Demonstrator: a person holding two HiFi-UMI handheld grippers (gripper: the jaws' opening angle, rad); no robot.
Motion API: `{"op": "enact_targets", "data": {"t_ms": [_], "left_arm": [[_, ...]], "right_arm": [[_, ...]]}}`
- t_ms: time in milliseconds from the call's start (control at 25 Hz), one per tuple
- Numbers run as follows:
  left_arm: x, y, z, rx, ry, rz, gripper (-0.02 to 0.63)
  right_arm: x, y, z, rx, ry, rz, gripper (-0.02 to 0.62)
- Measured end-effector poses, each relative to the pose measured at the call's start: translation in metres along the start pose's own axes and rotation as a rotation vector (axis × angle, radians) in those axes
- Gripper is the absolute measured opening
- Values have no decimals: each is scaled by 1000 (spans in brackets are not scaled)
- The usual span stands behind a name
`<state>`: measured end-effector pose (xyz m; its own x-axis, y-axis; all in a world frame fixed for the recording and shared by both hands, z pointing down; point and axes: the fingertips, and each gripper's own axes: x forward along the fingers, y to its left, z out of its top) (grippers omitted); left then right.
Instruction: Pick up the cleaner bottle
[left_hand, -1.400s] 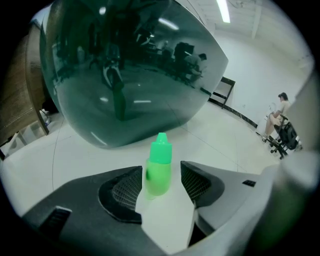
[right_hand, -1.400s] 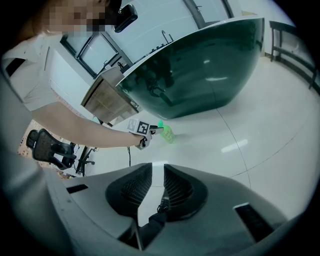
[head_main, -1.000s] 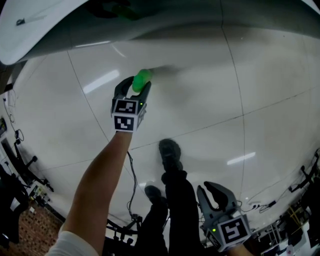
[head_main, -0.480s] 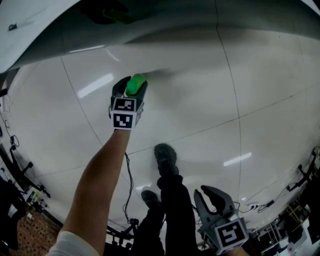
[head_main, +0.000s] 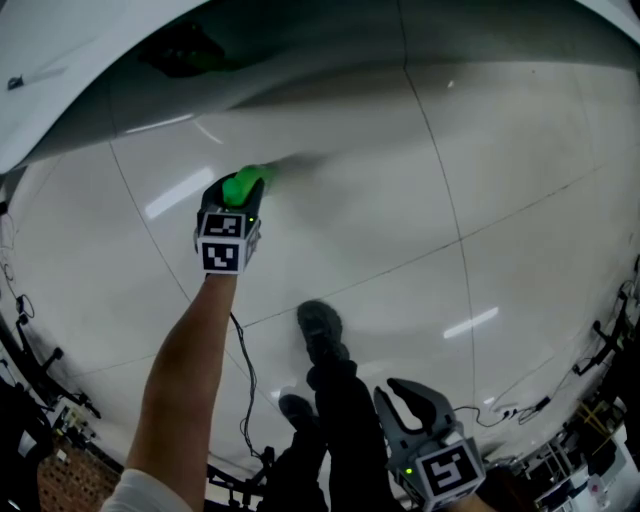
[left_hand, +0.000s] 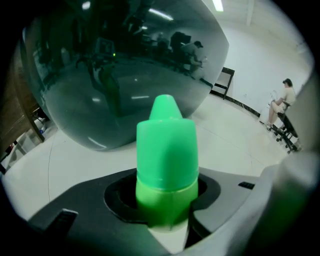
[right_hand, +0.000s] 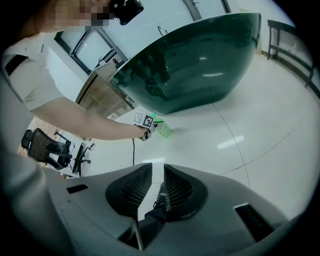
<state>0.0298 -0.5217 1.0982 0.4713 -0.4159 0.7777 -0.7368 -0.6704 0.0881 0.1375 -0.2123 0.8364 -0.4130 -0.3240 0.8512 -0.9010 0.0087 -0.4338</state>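
Observation:
The green cleaner bottle (head_main: 243, 184) stands on the pale floor close under the dark tub. Its cap and neck (left_hand: 166, 165) fill the middle of the left gripper view. My left gripper (head_main: 234, 196) has just been closing and its jaws now hug the neck from both sides. From the right gripper view the bottle (right_hand: 163, 128) shows small and far off, at the end of the outstretched arm. My right gripper (head_main: 392, 388) hangs low by the person's legs with only a narrow slit between its jaws (right_hand: 157, 175) and nothing in it.
A large dark rounded tub (left_hand: 125, 65) rises right behind the bottle. The person's shoes (head_main: 320, 330) and a black cable (head_main: 245, 370) lie on the tiled floor between the grippers. Office chairs (right_hand: 47, 147) and a seated person (left_hand: 285, 102) are farther off.
The left gripper's jaws have drawn in round the bottle's neck. Gripper and bottle sit lower and further left in the head view. The right gripper has hardly moved.

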Motion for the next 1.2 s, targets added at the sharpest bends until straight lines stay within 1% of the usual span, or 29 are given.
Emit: {"op": "enact_targets", "data": {"t_ms": [120, 320, 480, 680, 840, 1000, 1200], "left_arm": [[-17, -1, 10, -31, -48, -3, 178], [-66, -4, 31, -77, -133, 3, 178], [-100, -14, 46, -68, -162, -11, 178], [-150, -20, 66, -40, -196, -7, 177], [-196, -25, 93, -30, -246, -24, 176], [-248, -25, 120, -30, -282, -31, 177], [-313, -27, 147, -44, -329, -27, 176]], "right_arm": [[-2, -2, 2, -1, -22, -4, 71], [-6, 13, 10, -14, -53, 15, 71], [-18, 25, 20, -33, -84, 26, 71], [-33, 40, 25, -57, -107, 30, 71], [-46, 53, 29, -77, -130, 33, 71], [-60, 73, 43, -108, -132, 45, 71], [-86, 93, 58, -148, -189, 52, 71]]}}
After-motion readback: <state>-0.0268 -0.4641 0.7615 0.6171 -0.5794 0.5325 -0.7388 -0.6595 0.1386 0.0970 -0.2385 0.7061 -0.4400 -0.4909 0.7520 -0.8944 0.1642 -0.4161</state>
